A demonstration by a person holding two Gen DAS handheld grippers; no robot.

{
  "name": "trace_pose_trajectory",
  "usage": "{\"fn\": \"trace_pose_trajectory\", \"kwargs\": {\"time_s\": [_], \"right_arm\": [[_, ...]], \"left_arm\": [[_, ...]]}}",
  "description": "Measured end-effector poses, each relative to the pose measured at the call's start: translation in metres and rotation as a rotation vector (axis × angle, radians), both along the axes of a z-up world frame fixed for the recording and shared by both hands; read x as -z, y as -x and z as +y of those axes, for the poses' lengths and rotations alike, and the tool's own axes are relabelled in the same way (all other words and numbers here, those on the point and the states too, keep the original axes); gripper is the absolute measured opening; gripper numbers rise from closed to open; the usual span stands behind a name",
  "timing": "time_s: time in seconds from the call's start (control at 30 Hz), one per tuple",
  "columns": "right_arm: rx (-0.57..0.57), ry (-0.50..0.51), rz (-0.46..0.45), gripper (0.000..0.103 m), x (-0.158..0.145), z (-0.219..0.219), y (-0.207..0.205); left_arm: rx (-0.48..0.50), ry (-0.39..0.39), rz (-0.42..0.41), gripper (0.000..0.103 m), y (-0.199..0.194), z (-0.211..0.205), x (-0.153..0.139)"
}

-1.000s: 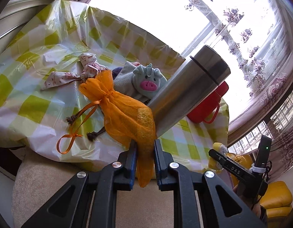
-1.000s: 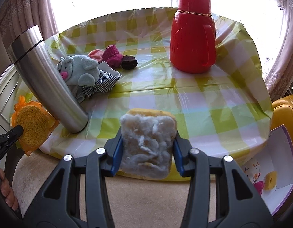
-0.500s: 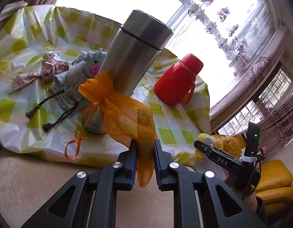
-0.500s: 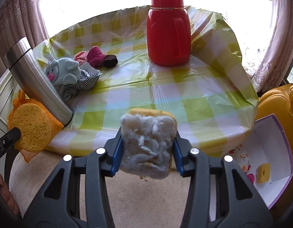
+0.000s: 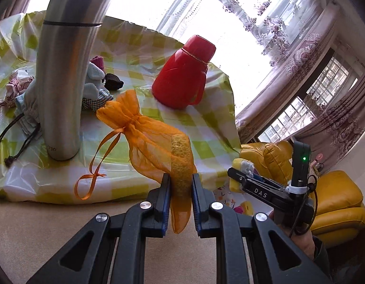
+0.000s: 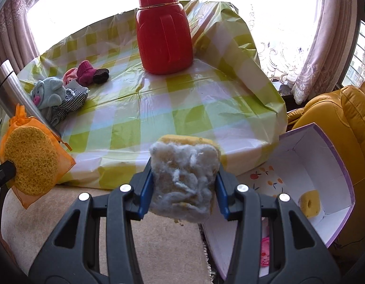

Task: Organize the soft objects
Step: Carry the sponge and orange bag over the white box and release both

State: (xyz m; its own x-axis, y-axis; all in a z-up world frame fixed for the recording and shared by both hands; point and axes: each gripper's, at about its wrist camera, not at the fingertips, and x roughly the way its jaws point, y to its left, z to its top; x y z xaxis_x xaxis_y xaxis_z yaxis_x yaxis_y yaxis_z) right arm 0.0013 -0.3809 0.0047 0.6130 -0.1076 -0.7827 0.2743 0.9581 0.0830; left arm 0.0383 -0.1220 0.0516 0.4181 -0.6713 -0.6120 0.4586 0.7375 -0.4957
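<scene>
My left gripper [image 5: 180,189] is shut on an orange mesh bag [image 5: 149,137] with a round yellow sponge inside, held in the air off the table's front edge; the bag also shows in the right wrist view [image 6: 33,156]. My right gripper [image 6: 182,184] is shut on a yellow sponge with a frayed grey-white pad [image 6: 183,177], held above the floor beside an open white box [image 6: 324,189]. The right gripper shows in the left wrist view [image 5: 239,175]. A grey plush pig [image 6: 48,92], pink knit socks [image 6: 84,72] and checked cloth lie on the table.
A round table with a green-checked plastic cover [image 6: 182,108] holds a steel flask [image 5: 66,71] and a red jug [image 6: 164,30]. The box on the floor holds a small yellow sponge [image 6: 310,203] and a pink item [image 6: 265,253]. A yellow armchair [image 6: 348,108] stands at the right.
Both grippers have drawn back from the table and swung right with their loads. The open box has come further into the right wrist view.
</scene>
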Motion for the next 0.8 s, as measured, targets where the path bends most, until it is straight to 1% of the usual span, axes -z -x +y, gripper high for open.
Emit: {"fn": "trace_pose_trajectory", "kwargs": {"time_s": [0.47, 0.7, 0.73, 0.8], "right_arm": [[0.199, 0.017, 0.038, 0.051, 0.010, -0.090, 0.044], [0.269, 0.020, 0.036, 0.053, 0.009, -0.119, 0.061], [0.272, 0.013, 0.035, 0.054, 0.008, -0.121, 0.062], [0.271, -0.002, 0.023, 0.062, 0.007, -0.125, 0.063]], "left_arm": [[0.257, -0.027, 0.011, 0.017, 0.024, -0.107, -0.003], [0.360, -0.042, 0.027, 0.017, 0.038, -0.148, 0.000], [0.375, -0.042, 0.028, 0.017, 0.040, -0.153, 0.000], [0.405, -0.037, 0.038, 0.018, 0.043, -0.163, 0.002]]}}
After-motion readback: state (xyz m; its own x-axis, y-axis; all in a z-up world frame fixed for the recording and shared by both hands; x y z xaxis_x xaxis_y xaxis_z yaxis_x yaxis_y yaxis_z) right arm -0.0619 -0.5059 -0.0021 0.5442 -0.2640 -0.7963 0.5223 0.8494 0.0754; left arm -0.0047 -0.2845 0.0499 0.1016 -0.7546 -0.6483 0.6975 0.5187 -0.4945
